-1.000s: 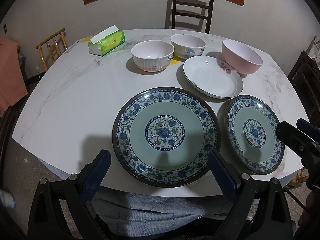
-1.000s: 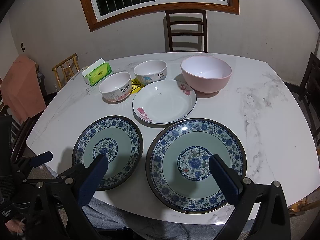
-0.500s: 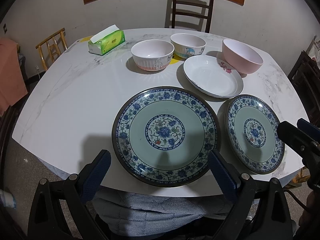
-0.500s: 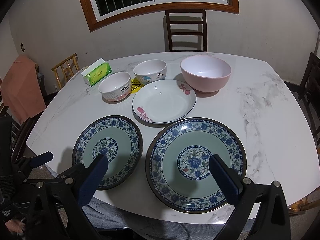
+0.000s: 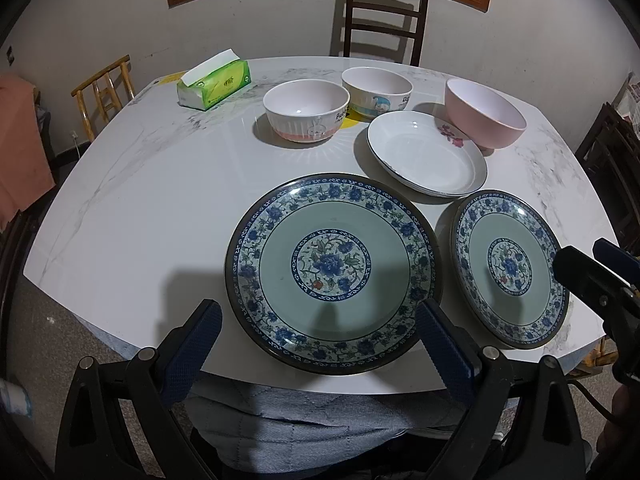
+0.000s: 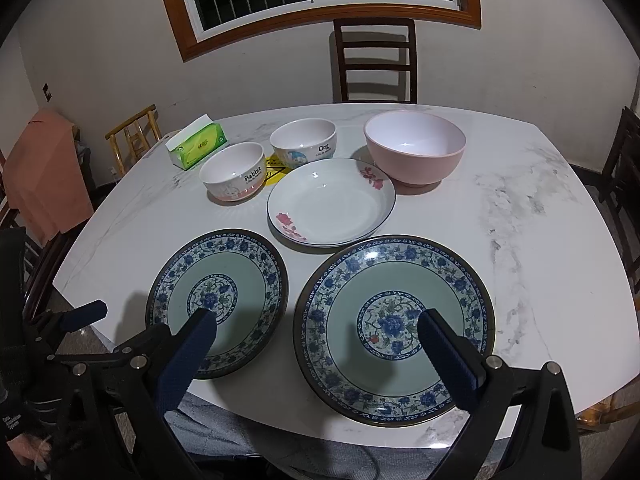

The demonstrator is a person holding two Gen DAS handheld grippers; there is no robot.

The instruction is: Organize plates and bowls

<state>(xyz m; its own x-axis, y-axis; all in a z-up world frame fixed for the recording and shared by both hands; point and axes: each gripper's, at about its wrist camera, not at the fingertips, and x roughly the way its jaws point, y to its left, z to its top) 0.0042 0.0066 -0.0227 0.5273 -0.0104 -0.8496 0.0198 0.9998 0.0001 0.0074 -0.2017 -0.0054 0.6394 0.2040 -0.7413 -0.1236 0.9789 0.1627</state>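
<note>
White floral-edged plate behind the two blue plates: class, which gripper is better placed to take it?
Probably right. The right gripper, open, faces the white floral-edged plate almost straight ahead; from the left gripper it lies off to the right.

From my feed I read "Rabbit" on the left small bowl (image 6: 233,172) and "Dog" on the bowl beside it (image 6: 303,143) (the green tissue pack's print is too small to read).
</note>
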